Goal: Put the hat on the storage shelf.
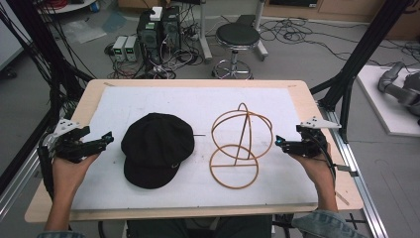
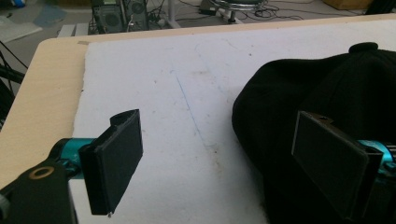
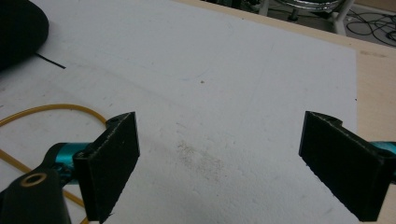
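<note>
A black cap point(image 1: 156, 148) lies flat on the white mat point(image 1: 163, 101), left of centre; its crown point(image 2: 336, 98) fills the right of the left gripper view. Right of it stands a yellow wire hat stand point(image 1: 241, 146), a ring base with hoops above; part of its ring point(image 3: 51, 109) curves in at the left of the right gripper view. My left gripper point(image 1: 101, 140) hovers at the mat's left edge, a short way left of the cap, open with nothing between its pads point(image 2: 116, 158). My right gripper point(image 1: 279, 142) hangs open just right of the stand, its pads point(image 3: 112, 163) bare.
The wooden table point(image 1: 89, 99) shows a bare rim around the mat. Beyond its far edge are a round stool point(image 1: 237, 37), computer boxes point(image 1: 158, 29) and loose cables on the floor. Black frame struts point(image 1: 356, 59) rise at the right.
</note>
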The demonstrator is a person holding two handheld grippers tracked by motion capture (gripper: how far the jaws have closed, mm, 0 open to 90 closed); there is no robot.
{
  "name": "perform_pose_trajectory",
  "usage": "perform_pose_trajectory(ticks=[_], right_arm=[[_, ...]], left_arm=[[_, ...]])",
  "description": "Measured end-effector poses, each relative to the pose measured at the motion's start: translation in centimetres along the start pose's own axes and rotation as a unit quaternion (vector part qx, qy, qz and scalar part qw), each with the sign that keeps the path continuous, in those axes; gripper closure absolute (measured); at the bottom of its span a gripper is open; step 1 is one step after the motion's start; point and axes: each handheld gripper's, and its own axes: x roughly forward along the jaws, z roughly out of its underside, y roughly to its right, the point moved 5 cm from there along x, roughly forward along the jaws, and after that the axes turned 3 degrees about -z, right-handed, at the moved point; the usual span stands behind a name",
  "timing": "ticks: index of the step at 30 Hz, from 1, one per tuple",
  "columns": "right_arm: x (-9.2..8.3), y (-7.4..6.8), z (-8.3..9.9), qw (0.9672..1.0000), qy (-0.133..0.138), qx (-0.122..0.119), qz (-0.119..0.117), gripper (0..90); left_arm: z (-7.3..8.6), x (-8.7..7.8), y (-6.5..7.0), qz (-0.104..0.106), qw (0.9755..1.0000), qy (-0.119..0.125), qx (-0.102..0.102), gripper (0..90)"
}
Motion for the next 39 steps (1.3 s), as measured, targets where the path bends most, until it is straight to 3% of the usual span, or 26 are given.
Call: perform_pose_trajectory(ticks=[11,20,25,30,33,39], right_arm=[[0.1,-0.3,-0.1,0.9999,0.001,-0.014,-0.004,12.1],[0.1,-0.1,0.0,1.0000,-0.002,-0.007,-0.004,12.1],[-0.2,0.1,-0.1,1.0000,0.000,-0.006,-0.002,12.1],[-0.7,0.5,-0.1,1.0000,0.007,0.002,0.004,12.1],[-0.7,0.5,0.0,1.0000,0.005,0.002,0.002,12.1],[-0.5,0.3,0.0,1.0000,-0.001,0.000,0.000,12.1]], left_arm=[[-0.1,-0.1,0.2,0.001,1.0000,0.003,-0.003,16.1],[-0.7,-0.1,0.9,0.024,0.9996,0.012,-0.010,16.1],[-1.6,0.0,1.5,0.041,0.9990,0.016,0.002,16.6],[-2.8,0.6,2.5,0.053,0.9983,0.025,-0.003,16.7],[-3.5,1.1,3.2,0.058,0.9980,0.025,0.004,16.7],[-4.2,2.6,3.3,0.063,0.9979,0.009,-0.008,17.1]])
